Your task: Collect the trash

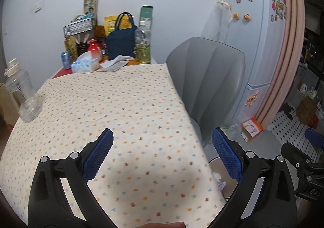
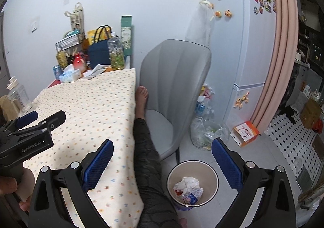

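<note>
Left wrist view
- My left gripper point(image 1: 163, 148): fingers spread wide, nothing between the blue pads; it hangs over the near part of the table.
- Table point(image 1: 113, 106): covered in a cream cloth with small coloured dots; the stretch under my fingers is bare.
- Clear bottle point(image 1: 22, 94): stands at the left edge of the cloth, white cap on, well apart from my fingers.
- Far end: a tissue pack point(image 1: 84, 65), a blue can point(image 1: 65, 59) and a dark blue bag point(image 1: 121, 43) crowd together against the wall.
- Grey chair point(image 1: 208, 84): just beside the table's right edge.
- Bin point(image 1: 219, 179): only a slice shows past the table edge, low right, with crumpled white paper inside.
- My right gripper point(image 1: 303, 169): partly seen at the right border; I cannot tell its fingers from here.

Right wrist view
- My right gripper point(image 2: 163, 154): fingers spread wide, holding nothing, poised above the floor beside the table.
- Trash bin point(image 2: 192, 182): round, pale inside, on the floor between my two fingers in this view.
- Trash point(image 2: 189, 188): crumpled white paper and wrappers lying in the bottom of the bin.
- My leg point(image 2: 147, 143): stretched between table and chair, the foot resting by the seat.
- Left gripper point(image 2: 30, 126): over the cloth at the left, in my hand point(image 2: 12, 185).
- Fridge point(image 2: 239, 49): behind the chair, magnets on its door.
- Clear plastic bag point(image 2: 206, 132): on the floor by the chair.
</note>
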A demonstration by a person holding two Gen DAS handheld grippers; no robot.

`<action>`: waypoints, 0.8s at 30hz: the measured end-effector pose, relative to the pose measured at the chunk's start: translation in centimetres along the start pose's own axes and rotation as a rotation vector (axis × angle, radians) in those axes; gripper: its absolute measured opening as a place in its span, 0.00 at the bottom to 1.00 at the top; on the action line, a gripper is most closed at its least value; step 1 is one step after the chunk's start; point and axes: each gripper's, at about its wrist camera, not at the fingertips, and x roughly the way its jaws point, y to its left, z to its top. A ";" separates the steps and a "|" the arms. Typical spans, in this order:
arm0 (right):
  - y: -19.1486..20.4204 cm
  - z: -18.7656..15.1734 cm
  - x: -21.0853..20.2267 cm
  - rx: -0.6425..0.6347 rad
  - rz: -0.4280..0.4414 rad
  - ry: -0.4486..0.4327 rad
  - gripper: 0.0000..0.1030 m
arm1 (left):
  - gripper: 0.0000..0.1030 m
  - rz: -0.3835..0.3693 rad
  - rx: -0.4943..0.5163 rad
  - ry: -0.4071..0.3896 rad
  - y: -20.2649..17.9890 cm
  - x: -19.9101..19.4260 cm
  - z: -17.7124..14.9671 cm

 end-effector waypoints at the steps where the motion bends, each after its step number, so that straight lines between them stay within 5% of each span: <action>1: 0.4 -0.1 -0.2 -0.005 0.008 -0.002 0.92 | 0.94 0.008 -0.004 -0.002 0.3 -0.3 -0.1; 11: 2.7 -0.3 -1.8 0.008 0.109 0.006 0.92 | 0.94 0.063 -0.040 -0.020 3.2 -3.0 -1.2; 24: 4.0 -0.3 -2.9 -0.029 0.084 -0.019 0.92 | 0.94 0.087 -0.049 -0.044 4.4 -5.0 -1.7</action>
